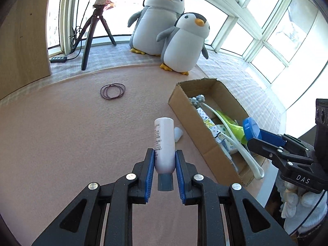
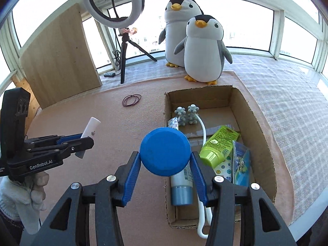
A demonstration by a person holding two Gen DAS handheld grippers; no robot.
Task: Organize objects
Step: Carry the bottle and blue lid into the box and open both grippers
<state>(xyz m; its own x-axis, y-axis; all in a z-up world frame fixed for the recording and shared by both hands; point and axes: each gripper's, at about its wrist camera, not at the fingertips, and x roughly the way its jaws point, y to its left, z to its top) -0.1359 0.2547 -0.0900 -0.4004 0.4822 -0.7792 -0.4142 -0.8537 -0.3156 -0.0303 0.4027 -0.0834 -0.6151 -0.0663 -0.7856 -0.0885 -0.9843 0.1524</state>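
Bottle (image 1: 164, 141) in left hand-held gripper (image 1: 164, 160), lengthwise, cap twd camera.

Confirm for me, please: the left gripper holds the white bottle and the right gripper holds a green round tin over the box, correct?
Not quite: the right gripper holds a blue tin, not green, as the right wrist view shows. The left gripper does hold the white bottle, and the tin is over the box.

Each scene is viewed closely along a gripper's fingers, toward the windows. The cardboard box (image 1: 207, 123) (image 2: 256, 127) ahead and penguins (image 1: 174, 34) (image 2: 196, 41) beyond are shared.
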